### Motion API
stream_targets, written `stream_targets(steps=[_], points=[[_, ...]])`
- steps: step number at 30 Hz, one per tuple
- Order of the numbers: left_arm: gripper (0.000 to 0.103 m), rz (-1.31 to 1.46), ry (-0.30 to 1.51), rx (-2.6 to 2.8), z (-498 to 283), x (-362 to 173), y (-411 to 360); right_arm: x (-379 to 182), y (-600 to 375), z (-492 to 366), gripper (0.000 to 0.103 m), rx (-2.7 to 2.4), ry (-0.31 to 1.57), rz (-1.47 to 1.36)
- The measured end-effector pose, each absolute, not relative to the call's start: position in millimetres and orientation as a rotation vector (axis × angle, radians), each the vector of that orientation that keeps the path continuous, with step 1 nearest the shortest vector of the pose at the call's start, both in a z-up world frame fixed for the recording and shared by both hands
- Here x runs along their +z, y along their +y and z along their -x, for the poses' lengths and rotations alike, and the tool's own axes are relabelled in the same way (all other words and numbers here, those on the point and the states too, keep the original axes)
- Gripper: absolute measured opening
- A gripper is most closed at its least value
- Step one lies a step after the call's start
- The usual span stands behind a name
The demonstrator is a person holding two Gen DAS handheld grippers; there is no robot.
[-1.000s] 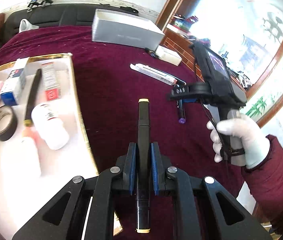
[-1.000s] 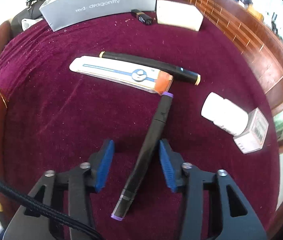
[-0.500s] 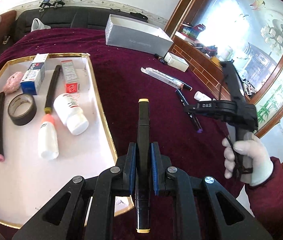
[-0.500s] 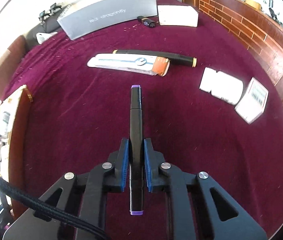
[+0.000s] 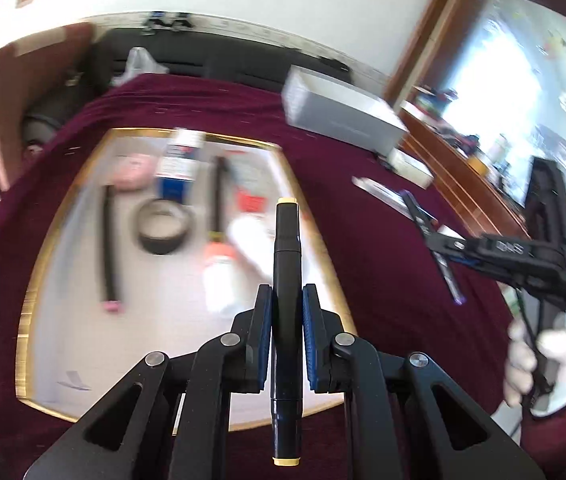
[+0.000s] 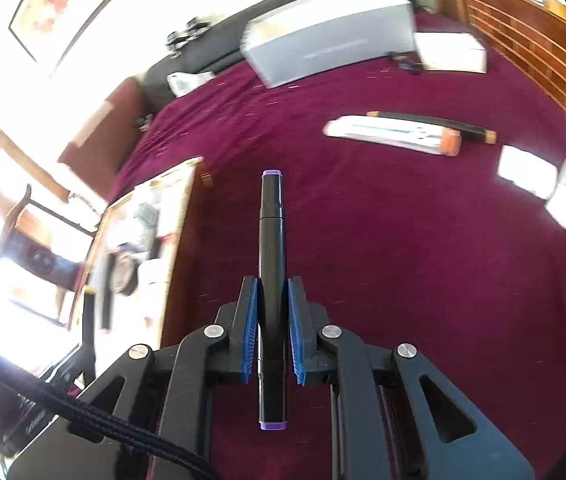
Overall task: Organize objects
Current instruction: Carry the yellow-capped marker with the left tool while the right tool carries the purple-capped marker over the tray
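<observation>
The left tool point(image 5: 286, 340) was clamped on a black marker with yellow end caps point(image 5: 287, 280), gripped near its middle. Its long axis ran straight out along the fingers, far tip aimed forward and down over the near right part of the gold-rimmed tray point(image 5: 29, 300). Below and left of it, inside the tray, lay a tape roll point(image 5: 161, 228), a white bottle with an orange cap point(image 5: 219, 276) and another black marker point(image 5: 109, 248).

The right tool point(image 6: 272, 328) was likewise closed on a marker with purple end caps point(image 6: 270, 240), held the same way over the maroon cloth of the bench point(image 6: 403, 260), with the tray off to its left.

The risk, as I judged it, was crowding: both markers heading for one tray could knock together, or a marker let go on top of the bottle could roll. The view was blurred, so the spacing was hard to read.
</observation>
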State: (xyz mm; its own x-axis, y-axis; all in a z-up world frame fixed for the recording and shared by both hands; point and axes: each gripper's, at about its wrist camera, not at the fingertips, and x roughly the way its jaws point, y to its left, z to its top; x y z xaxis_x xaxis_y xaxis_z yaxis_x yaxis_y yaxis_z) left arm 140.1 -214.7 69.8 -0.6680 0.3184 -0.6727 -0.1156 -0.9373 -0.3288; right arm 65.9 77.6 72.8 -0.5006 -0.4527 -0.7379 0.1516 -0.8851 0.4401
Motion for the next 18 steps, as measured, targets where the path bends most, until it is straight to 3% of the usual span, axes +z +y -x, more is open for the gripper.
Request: stream_targets(steps=[7,18], points=[[0.012,1.206,-0.414,2.798,-135,60,-275,73,25,-61,0.013,-2.274,-0.413,-1.312],[0.012,1.322,-0.362,2.852,-108,45,-309,58,-50,-40,0.013,-2.097,-0.392,-1.348]])
